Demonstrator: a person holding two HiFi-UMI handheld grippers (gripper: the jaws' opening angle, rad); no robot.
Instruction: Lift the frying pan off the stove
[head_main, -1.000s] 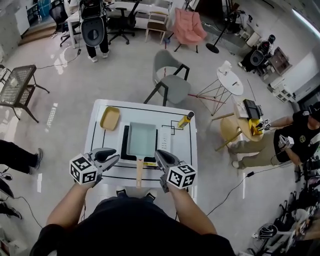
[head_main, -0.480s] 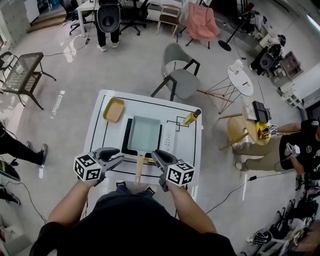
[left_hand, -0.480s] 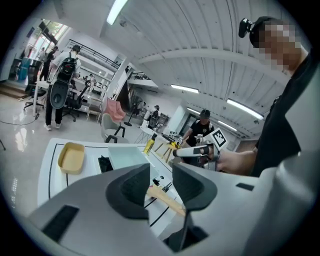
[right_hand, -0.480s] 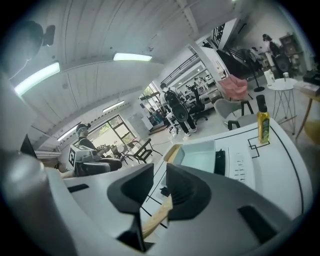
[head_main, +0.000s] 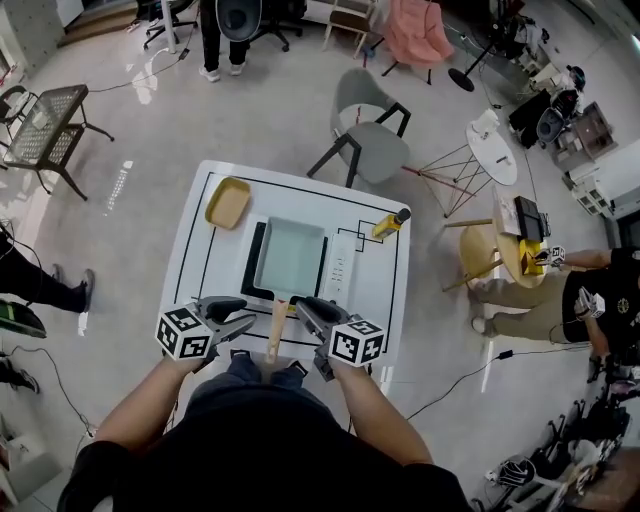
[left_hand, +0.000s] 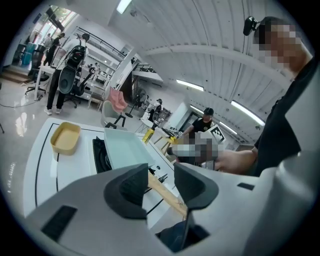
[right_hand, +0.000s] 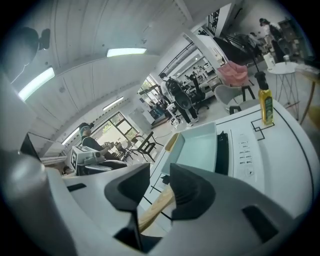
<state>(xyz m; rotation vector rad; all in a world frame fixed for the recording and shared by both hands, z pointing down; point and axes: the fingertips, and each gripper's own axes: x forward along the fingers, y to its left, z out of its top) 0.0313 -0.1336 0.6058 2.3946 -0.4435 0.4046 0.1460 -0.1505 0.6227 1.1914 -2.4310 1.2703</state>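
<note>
Two grippers flank the wooden handle (head_main: 277, 330) of the frying pan (head_main: 290, 255); neither holds it. Pan sits flat on the stove (head_main: 254, 262) mid tabletop (head_main: 190, 262), handle pointing to 6 o'clock, toward the person. Left gripper (head_main: 243, 316) is at 9 o'clock of the handle, jaws opening and spread, pads bare; the handle shows past the gap, untouched. Right gripper (head_main: 303, 312) is at 3 o'clock of it, jaws also opening and spread, nothing pinched.

Step looks like the approach to the grasp. To do it well, bring a gripper square across the handle, pads on its flat sides, and pinch well up toward the pan so the pan droops less. Close fully before raising, then lift straight up and level. Yellow tray (head_main: 228, 203) at 11 o'clock and bottle (head_main: 388, 224) at 2 o'clock sit well apart, no obstacle.
</note>
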